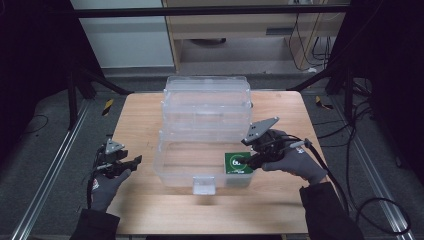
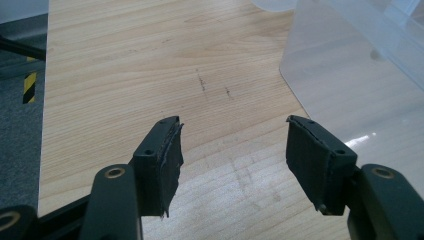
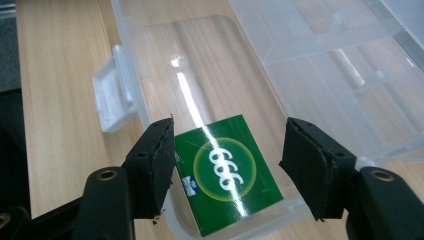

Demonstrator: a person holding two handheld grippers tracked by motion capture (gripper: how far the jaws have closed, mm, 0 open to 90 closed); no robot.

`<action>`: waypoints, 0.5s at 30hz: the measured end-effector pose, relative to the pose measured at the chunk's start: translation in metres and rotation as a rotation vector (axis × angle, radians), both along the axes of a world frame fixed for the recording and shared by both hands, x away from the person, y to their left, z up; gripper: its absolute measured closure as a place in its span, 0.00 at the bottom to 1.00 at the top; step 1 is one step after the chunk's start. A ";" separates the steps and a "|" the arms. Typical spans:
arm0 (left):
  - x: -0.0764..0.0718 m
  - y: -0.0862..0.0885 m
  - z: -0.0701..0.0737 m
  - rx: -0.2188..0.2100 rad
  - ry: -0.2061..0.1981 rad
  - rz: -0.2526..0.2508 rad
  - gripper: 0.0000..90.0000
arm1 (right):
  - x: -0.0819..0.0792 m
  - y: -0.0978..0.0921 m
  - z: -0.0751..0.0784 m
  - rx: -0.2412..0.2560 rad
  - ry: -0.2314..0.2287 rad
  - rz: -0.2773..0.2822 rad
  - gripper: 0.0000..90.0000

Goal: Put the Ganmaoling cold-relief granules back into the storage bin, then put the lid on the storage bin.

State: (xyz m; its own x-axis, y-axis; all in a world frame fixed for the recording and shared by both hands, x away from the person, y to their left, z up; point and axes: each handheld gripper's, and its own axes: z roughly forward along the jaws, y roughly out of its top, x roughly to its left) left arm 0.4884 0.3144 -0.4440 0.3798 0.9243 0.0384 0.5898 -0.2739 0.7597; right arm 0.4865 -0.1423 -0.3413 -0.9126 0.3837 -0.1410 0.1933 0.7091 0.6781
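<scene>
A: Where is the green box [image 3: 227,172] lying relative to the right tool [image 3: 227,150]?

B: It is lying flat on the floor of the clear plastic case [image 1: 165,165], in the front compartment, at the corner nearest the right tool. In the right gripper view the box is sitting between and below the two black jaws, its printed face with the white "666" turned up. The jaws are standing wide apart, one over each side of the box, and neither is pressing on it.

A: And in the high view?

B: The right tool [image 1: 252,159] is hanging over the right end of the case, just above the green box [image 1: 237,163]. The case is resting on the wooden worktop [image 1: 135,125], lid thrown back, its latch tab [image 1: 203,185] pointing toward the person.

A: What is the left tool [image 2: 232,142] doing?

B: It is hovering over bare worktop to the left of the case, well apart from the box. Its jaws are also standing open, with nothing between them; the case wall [image 2: 350,95] is lying just beside its right jaw.
</scene>
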 end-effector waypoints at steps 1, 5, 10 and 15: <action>0.000 0.000 0.000 -0.001 -0.002 0.000 0.43 | -0.001 0.001 -0.001 0.005 0.000 -0.001 0.42; 0.000 0.000 0.001 -0.002 -0.004 0.001 0.43 | -0.002 0.003 -0.007 0.032 0.000 -0.012 0.43; 0.000 0.000 0.001 -0.001 -0.004 -0.003 0.42 | -0.001 0.006 -0.015 0.019 0.026 -0.002 0.42; 0.000 -0.001 0.002 -0.006 -0.007 -0.001 0.42 | -0.001 0.009 -0.019 0.041 0.067 0.029 0.46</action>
State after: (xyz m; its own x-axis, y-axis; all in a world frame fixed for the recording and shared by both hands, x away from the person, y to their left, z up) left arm 0.4885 0.3139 -0.4422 0.3803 0.9242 0.0351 0.5843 -0.2695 0.7655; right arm 0.4855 -0.1329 -0.3599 -0.9303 0.3613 -0.0638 0.2192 0.6868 0.6930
